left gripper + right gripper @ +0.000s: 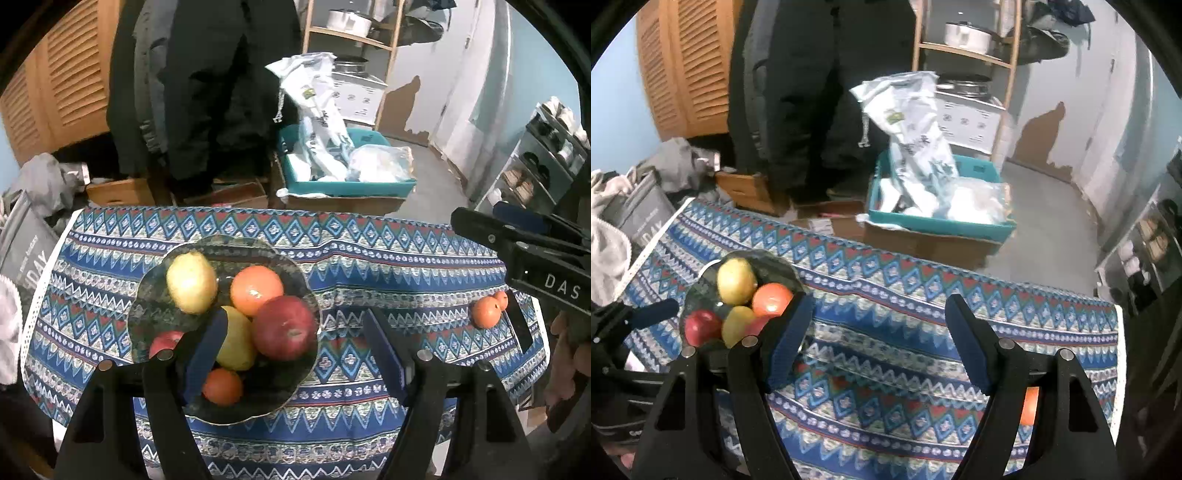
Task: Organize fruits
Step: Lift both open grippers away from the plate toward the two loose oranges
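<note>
Most of the fruit is in the bowl; two oranges are left out.

Your glass bowl (pixel 225 325) on the table (pixel 369 266) holds apples, pears and oranges. Two small oranges (pixel 489 310) lie well apart at the table's right edge. Your left gripper (pixel 295 354) and right gripper (pixel 877 343) both hang above, jaws apart and empty.

Both tools are held tilted downward, the left gripper (pixel 295 343) and the right gripper (pixel 879 332) each seen with jaws parted and nothing clasped between the blue pads (pixel 967 347)
</note>
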